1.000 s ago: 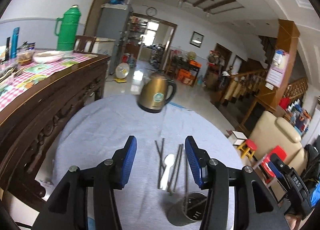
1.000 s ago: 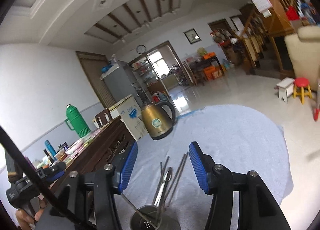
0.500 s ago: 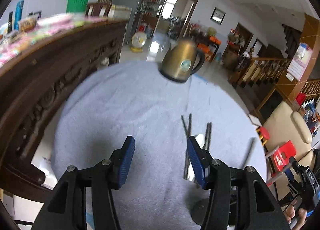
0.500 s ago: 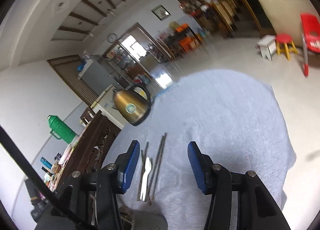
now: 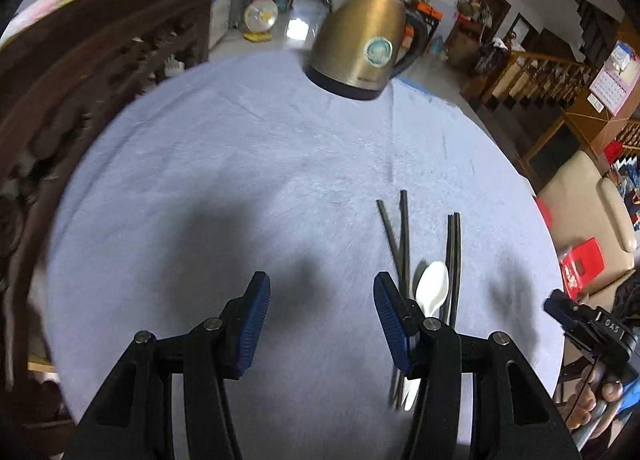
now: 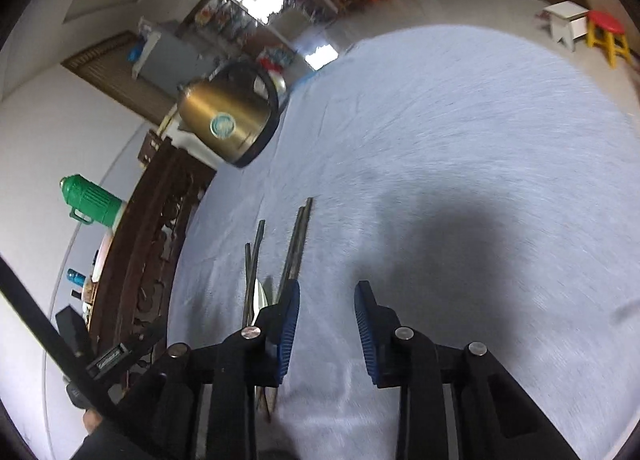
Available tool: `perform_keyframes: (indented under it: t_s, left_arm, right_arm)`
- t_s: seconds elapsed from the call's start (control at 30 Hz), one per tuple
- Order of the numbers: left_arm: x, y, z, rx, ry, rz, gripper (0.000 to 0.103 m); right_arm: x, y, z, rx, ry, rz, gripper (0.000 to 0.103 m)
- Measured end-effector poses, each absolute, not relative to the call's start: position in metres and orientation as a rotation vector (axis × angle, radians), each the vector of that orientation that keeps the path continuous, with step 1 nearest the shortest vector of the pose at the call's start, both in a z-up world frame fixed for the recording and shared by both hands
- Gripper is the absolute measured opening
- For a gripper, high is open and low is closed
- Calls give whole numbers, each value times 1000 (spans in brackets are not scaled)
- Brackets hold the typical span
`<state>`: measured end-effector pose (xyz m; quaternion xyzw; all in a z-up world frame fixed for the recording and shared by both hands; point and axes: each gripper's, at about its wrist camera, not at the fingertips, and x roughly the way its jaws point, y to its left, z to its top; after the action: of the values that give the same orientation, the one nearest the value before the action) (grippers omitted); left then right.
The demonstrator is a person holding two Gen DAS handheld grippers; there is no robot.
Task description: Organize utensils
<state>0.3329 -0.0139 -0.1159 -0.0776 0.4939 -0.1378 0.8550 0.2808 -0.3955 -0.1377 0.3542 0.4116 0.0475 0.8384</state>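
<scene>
Both cams have tipped down since a second ago, so I've lost the metal cup and mostly see the cloth-covered round worktop (image 5: 240, 164) now. Left tongs (image 5: 320, 318) and right tongs (image 6: 326, 326) both hang apart and empty, chopsticks (image 5: 402, 236) and white spoon (image 5: 432, 286) lying between them. Gold kettle (image 5: 360, 44) sits at the far edge; its round label is unreadable.

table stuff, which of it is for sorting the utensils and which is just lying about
For the job:
- white spoon
- left pair of chopsticks, crossed
- right pair of chopsticks, lying side by side
- left claw and right claw, both open and holding nothing

Just lying about:
- gold kettle at the far edge of the table
- green flask on the wooden sideboard
</scene>
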Motion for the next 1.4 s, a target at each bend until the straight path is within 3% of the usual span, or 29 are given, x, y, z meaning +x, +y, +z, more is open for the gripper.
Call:
perform_keyframes:
  t_s: [0.2,0.3,0.77,0.87,1.4]
  left_arm:
    - [384,-50,-131,-160,1128,-336,40]
    - [402,-62,-142,-161,1177,-353,36]
    - [442,-72,-162,-218,1297,-352,36]
    - [446,-73,-165,-234,1316,-347,36]
    - [472,-107,-181,-286,1421,-317,36]
  right_arm:
    - [348,-368,-150,678,980,151,26]
    - [377,-358,-160,648,1043,150,18]
    - [455,-345,-167,599,1148,8,18]
    - [463,-342,-173,598,1187,-26,9]
    - [475,-319,-168,465,1192,-36,7]
